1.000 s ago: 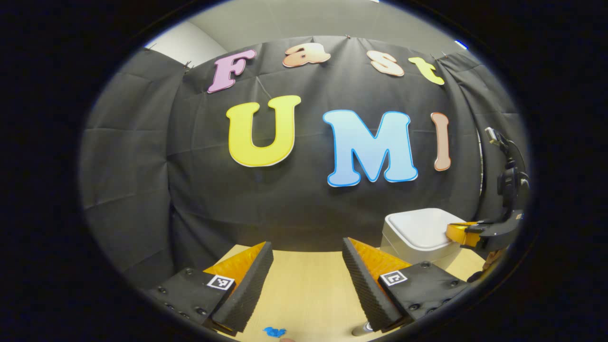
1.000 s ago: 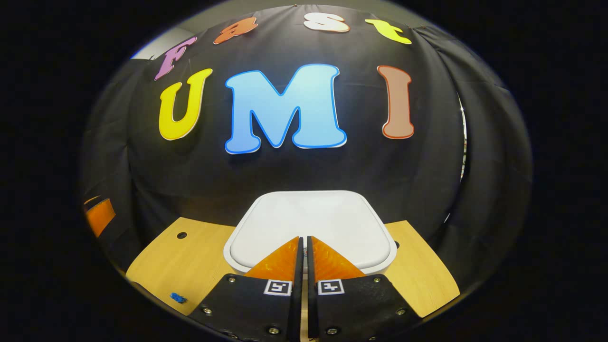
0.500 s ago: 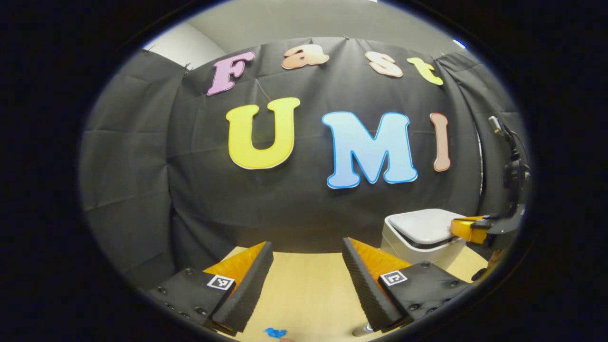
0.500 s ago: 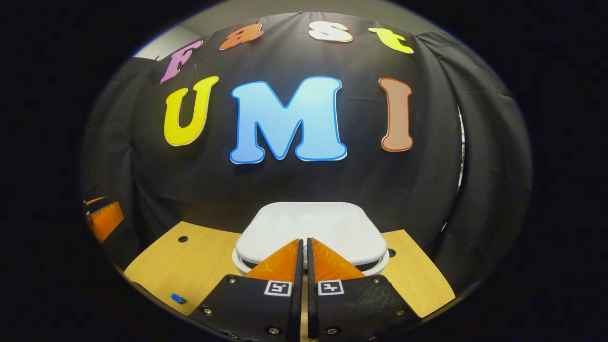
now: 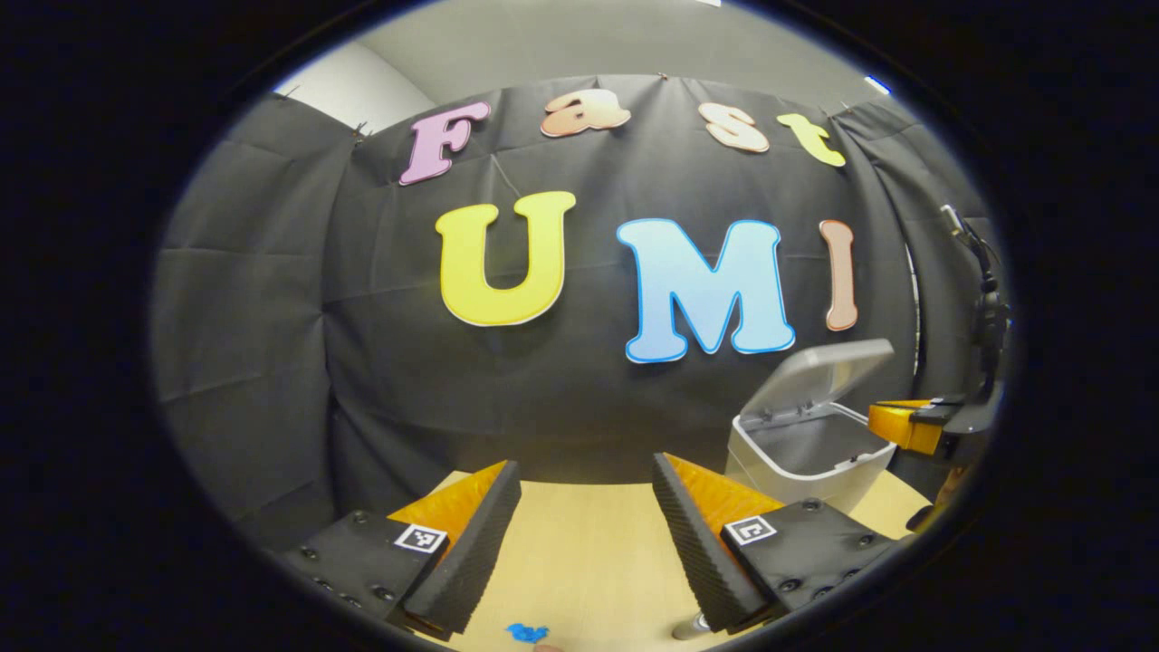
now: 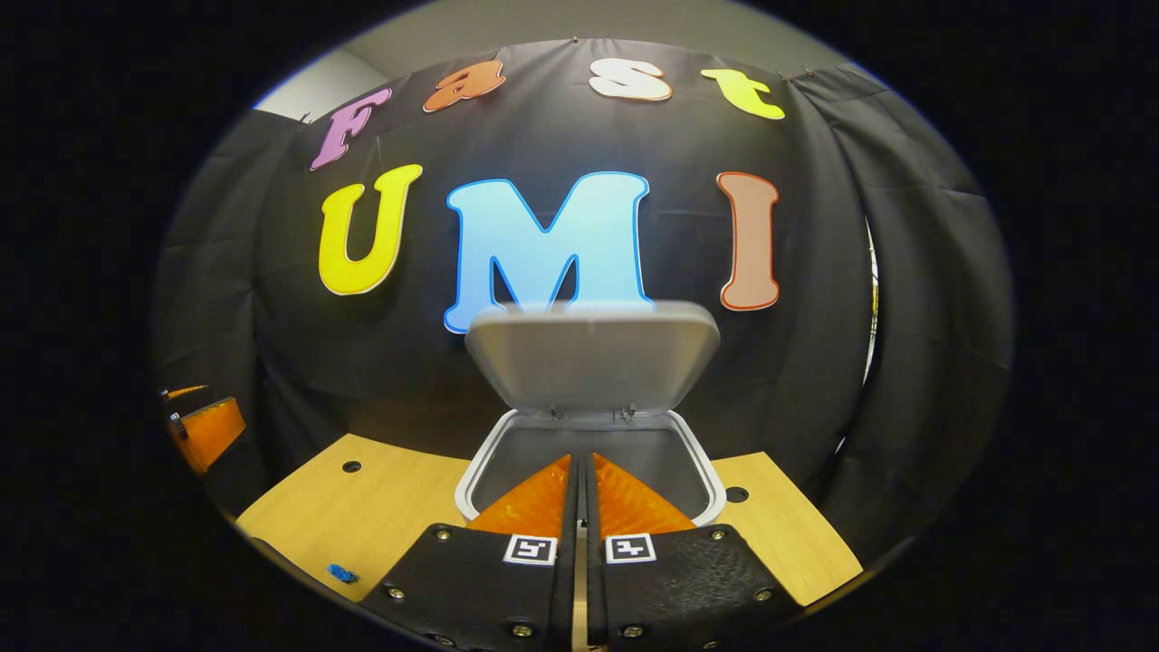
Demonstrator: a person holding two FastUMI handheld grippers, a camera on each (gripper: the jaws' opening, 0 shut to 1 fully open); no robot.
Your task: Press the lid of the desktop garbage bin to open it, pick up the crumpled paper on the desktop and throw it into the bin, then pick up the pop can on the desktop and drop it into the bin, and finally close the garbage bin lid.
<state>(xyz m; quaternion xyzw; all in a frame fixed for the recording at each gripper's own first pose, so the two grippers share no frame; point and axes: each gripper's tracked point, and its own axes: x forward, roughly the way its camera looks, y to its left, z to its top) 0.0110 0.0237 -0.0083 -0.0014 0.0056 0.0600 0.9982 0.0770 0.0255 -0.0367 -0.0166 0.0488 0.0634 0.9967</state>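
The small white plastic desktop garbage bin [image 6: 593, 453] stands at the far side of the pale wooden desktop [image 6: 362, 507], close against the black cloth wall. Its flat white hinged lid [image 6: 593, 358] is tipped up on hinges at the bin's rear edge, leaning toward the wall, so the mouth faces forward and is free for dropping things in. The inside looks grey and bare as far as can be seen; the bottom is hidden.

Just in front of the bin's near rim, the right gripper [image 6: 579, 471] hovers with its jaws together and nothing between them, a pose suited to pushing on a lid rather than grasping. In the left gripper view the same bin [image 5: 797, 453] shows with its lid [image 5: 819, 376] raised and the right gripper [image 5: 905, 426] beside its rim.

Well to the side of the bin, the left gripper [image 5: 587, 507] is held low over the desktop with jaws wide apart and empty, likely ready to take the paper next. A small blue scrap [image 5: 523, 632] lies on the desktop below it; whether that belongs to the task I cannot tell.
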